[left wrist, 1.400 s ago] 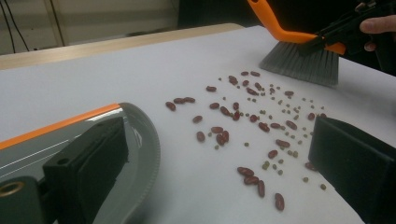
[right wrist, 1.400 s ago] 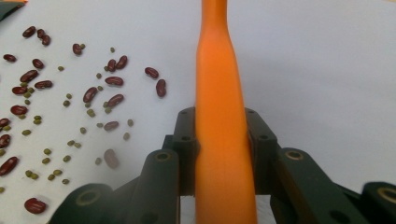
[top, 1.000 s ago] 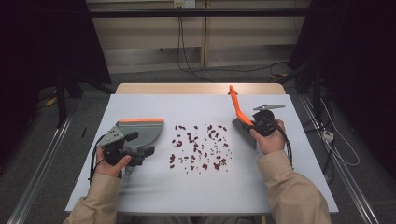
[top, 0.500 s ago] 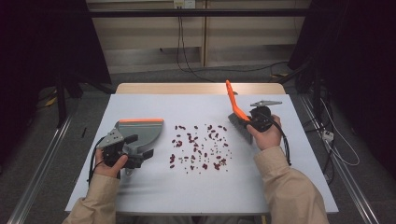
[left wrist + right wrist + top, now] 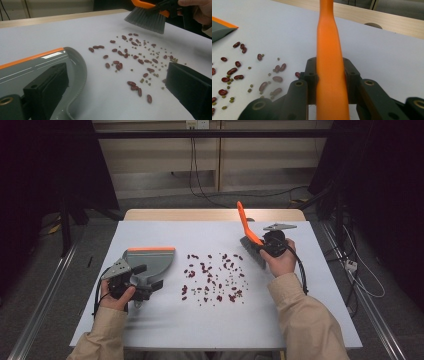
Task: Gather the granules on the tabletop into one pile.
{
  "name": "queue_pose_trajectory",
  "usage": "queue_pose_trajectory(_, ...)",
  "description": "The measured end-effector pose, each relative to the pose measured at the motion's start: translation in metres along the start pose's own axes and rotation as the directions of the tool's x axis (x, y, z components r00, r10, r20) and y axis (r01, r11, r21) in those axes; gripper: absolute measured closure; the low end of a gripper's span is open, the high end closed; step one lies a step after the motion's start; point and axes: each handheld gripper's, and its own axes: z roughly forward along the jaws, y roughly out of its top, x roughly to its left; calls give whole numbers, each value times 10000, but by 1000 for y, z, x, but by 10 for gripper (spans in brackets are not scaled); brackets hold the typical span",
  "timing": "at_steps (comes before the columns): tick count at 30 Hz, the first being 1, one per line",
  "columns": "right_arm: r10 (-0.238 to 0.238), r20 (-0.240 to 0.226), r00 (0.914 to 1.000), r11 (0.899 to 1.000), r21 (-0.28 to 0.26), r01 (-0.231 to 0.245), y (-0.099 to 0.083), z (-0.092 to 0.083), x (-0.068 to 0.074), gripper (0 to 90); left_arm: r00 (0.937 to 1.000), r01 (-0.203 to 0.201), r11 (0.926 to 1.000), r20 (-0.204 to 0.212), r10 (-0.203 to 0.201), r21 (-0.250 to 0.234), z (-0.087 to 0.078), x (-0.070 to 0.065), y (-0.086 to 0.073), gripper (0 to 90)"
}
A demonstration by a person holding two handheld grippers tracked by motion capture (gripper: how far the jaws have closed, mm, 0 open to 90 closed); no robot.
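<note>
From the high view, the right gripper (image 5: 267, 245) is clenched on the brush (image 5: 248, 234), its orange handle rising up and away from the hand, its bristles hanging just past the far right edge of the beans (image 5: 212, 277); the left gripper (image 5: 131, 281) rests on the table at the dustpan (image 5: 150, 262), whose orange lip faces away from the person rather than squarely at the beans, so a sweep straight across would likely push them past its side instead of in. In the left gripper view, the dustpan (image 5: 40, 72) sits against one jaw while the other jaw stands well apart from it, so the gripper looks released or only loosely holding; a brush (image 5: 147, 18) stroke could shove the pan back; the beans (image 5: 135, 60) lie ahead between the jaws, the small green ones apt to roll under the lip. In the right gripper view, the jaws pinch the handle (image 5: 330, 67) low; a hard stroke could twist it in the grip and scatter beans (image 5: 242, 72) off the table.
</note>
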Motion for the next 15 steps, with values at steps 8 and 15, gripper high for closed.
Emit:
queue_pose_trajectory(8, -546, 103, 9985, 9982, -234, 548, 9, 9, -1, 716, 10000, 50, 10000, -4, -50, -8, -1, 1, -1, 47)
queue_pose_trajectory(15, -1465, 136, 9891, 9890, -196, 1468, 14, 29, 3, 716, 9999, 85, 10000, -63, -85, -31, 0, 1, -1, 47)
